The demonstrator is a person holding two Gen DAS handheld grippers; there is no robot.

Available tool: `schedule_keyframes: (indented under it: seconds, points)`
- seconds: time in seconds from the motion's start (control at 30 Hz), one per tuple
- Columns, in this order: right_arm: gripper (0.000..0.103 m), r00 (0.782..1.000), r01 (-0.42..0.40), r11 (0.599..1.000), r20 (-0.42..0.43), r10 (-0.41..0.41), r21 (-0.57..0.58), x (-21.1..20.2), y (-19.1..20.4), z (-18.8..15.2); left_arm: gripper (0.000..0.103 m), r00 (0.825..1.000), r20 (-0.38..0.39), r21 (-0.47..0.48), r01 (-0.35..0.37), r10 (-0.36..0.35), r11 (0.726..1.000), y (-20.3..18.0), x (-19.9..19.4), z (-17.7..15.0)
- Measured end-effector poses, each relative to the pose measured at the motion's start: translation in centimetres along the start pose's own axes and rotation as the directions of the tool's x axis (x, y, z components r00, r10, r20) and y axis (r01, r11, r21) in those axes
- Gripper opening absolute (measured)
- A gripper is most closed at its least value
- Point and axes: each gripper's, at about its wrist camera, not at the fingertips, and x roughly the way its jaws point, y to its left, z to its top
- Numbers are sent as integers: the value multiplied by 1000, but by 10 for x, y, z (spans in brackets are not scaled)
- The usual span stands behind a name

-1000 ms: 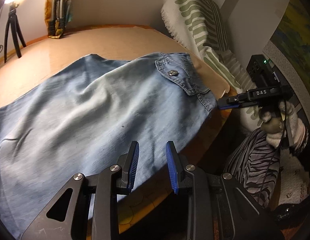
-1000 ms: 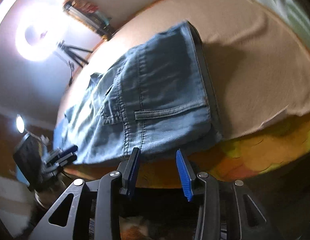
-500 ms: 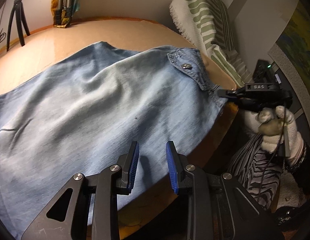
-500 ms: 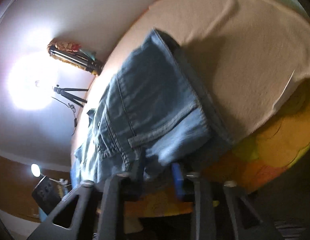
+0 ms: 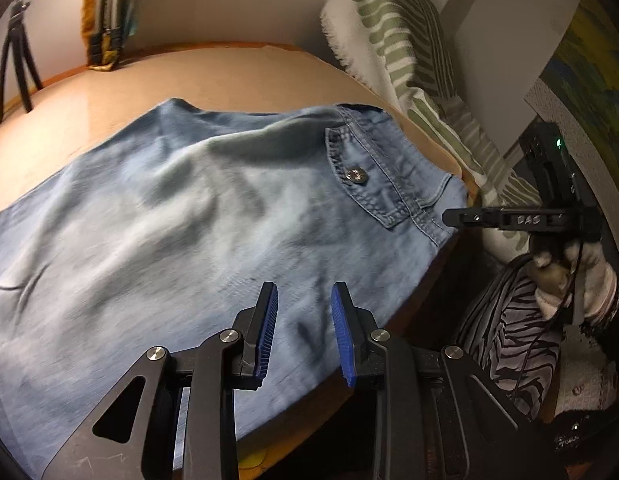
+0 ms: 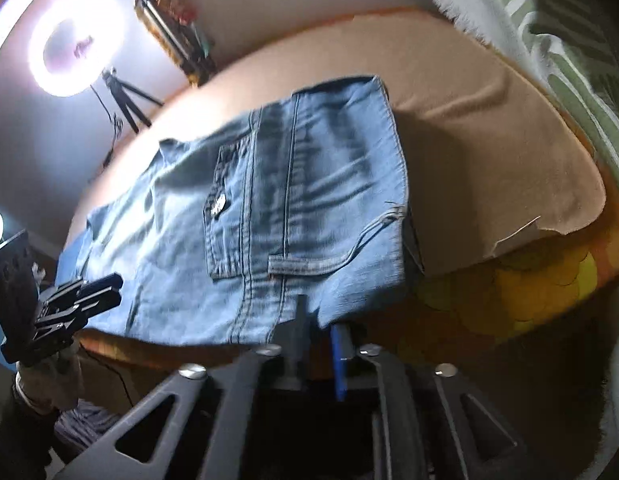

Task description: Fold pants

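Light blue jeans (image 5: 189, 220) lie flat on a tan-covered bed, their buttoned back pocket (image 5: 356, 176) near the right end. My left gripper (image 5: 303, 292) hovers open above the near edge of the cloth with nothing between its fingers; in the right wrist view it shows at the left (image 6: 109, 288). My right gripper (image 6: 317, 332) is at the waistband edge of the jeans (image 6: 309, 200). Its jaws are opening, and the hem hangs between them without being pinched. In the left wrist view the right gripper (image 5: 449, 218) meets the waist corner.
A green-striped blanket (image 5: 409, 60) leans against the wall on the right. A ring light (image 6: 77, 40) on a tripod (image 5: 17, 60) stands at the back left. The bed cover (image 6: 489, 140) ends at a yellow-orange edge. A gloved hand (image 5: 565, 272) holds the right gripper.
My right gripper came up to the waistband corner, shut on it, and its jaws now stand apart again. The cloth near the pocket has rumpled. The left gripper has stayed where it was.
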Motion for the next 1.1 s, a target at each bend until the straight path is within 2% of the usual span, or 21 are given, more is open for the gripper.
schedule_keyframes:
  seconds: [0.13, 0.27, 0.4, 0.47, 0.57, 0.67, 0.73, 0.8, 1.0, 1.1]
  points:
    - [32, 1000, -5, 999, 31, 6, -45, -25, 4, 10, 26, 1000, -16, 7, 14, -14, 1000, -6, 11, 0]
    - [38, 992, -67, 991, 99, 79, -115, -52, 21, 34, 26, 999, -38, 39, 3, -2, 999, -14, 24, -4]
    - [46, 980, -124, 956, 120, 161, -264, -49, 58, 68, 26, 999, -42, 65, -8, 11, 998, -19, 29, -6]
    - [48, 982, -120, 926, 96, 165, -359, -35, 85, 86, 26, 999, -42, 64, -3, 6, 998, -18, 28, -6]
    - [48, 982, -148, 885, 40, 184, -442, -2, 108, 119, 26, 999, -38, 64, -4, 6, 998, -15, 25, -6]
    - [48, 989, -110, 846, 27, 145, -521, 29, 127, 144, 26, 999, -25, 69, -23, 25, 997, -11, 18, -7]
    - [48, 991, -126, 818, -26, 135, -562, 53, 133, 159, 26, 999, -18, 62, -31, 32, 998, -6, 14, -8]
    - [49, 984, -176, 801, -100, 145, -572, 75, 138, 170, 26, 999, -13, 40, -36, 36, 999, 1, 9, -10]
    - [52, 968, -246, 742, -202, 151, -624, 115, 149, 168, 26, 999, -12, -35, -40, 40, 999, 24, 3, -14]
    - [52, 963, -259, 722, -227, 144, -642, 130, 155, 163, 26, 999, -8, -49, -42, 42, 998, 28, -1, -16]
